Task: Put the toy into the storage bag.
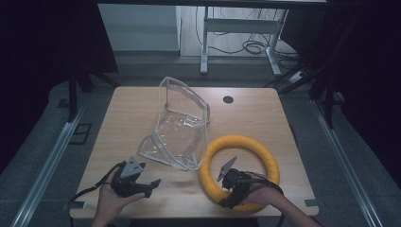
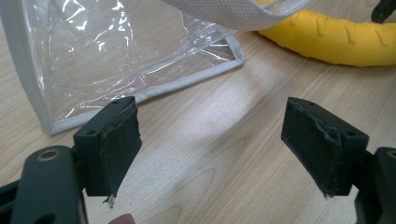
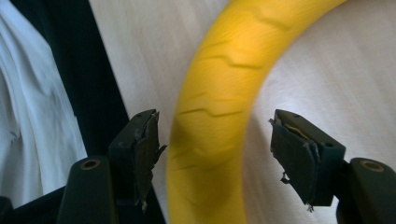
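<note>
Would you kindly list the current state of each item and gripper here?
Clear bag: standing on the table, top open, ungripped.
Yellow ring: flat on the table, near rim between the right jaws, not clamped.
Left gripper: jaws open, empty.
Right gripper: jaws open, straddling the ring.

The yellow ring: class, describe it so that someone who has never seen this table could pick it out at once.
Start at the wooden table and look to its near right part, just right of the clear plastic bag. The yellow ring lies flat there, with the right gripper open astride its near rim. It is the one bright, opaque, ridged hoop there.
</note>
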A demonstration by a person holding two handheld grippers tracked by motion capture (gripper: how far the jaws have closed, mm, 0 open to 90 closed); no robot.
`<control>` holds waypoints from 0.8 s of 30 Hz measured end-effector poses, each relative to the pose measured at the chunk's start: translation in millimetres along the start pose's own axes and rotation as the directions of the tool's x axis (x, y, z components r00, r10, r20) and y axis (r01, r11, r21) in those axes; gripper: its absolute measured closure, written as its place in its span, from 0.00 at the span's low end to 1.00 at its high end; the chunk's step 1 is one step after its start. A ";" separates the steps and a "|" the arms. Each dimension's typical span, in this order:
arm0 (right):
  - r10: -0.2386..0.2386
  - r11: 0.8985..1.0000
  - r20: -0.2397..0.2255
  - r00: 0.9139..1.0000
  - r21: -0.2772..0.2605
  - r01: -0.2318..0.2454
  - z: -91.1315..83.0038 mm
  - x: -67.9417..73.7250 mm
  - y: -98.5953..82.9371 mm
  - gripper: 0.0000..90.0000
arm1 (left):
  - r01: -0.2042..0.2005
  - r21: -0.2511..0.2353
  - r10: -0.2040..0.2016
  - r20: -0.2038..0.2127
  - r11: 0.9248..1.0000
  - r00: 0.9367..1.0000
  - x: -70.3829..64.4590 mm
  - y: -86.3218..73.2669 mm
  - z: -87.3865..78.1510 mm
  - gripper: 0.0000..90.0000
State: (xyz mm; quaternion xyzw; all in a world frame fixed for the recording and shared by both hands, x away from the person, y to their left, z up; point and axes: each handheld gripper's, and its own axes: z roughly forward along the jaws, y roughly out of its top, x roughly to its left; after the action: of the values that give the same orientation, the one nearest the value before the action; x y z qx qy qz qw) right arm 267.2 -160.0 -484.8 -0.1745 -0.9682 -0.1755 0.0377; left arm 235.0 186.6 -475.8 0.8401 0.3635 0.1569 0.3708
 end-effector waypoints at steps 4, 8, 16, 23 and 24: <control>-0.025 0.998 0.010 1.000 0.054 0.024 5.0 5.5 -1.1 0.37 | 0.000 0.003 0.000 0.002 1.000 1.000 -0.3 0.0 0.6 0.22; -0.041 0.995 0.017 0.999 0.088 0.039 8.4 8.7 -3.7 0.38 | -0.003 0.010 0.003 0.006 1.000 1.000 -0.9 -0.2 2.6 0.21; -0.073 0.988 0.056 0.996 0.142 0.065 15.9 12.0 -3.8 0.45 | -0.015 0.028 0.014 0.007 0.999 1.000 -0.6 -0.7 4.8 0.21; -0.084 0.982 0.058 0.995 0.174 0.072 16.4 11.3 -0.9 0.55 | -0.010 0.023 0.010 0.006 1.000 1.000 -0.9 -0.9 3.7 0.21; -0.087 0.980 0.059 0.994 0.184 0.075 16.4 10.8 0.1 0.56 | -0.007 0.018 0.007 0.005 1.000 1.000 -0.8 -0.9 2.9 0.21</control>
State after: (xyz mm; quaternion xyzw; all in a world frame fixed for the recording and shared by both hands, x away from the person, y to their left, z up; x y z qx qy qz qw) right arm 256.9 -150.7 -498.7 -0.1366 -0.9871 -0.0820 0.0139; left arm 235.5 184.9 -478.4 0.8450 0.3610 0.1528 0.3637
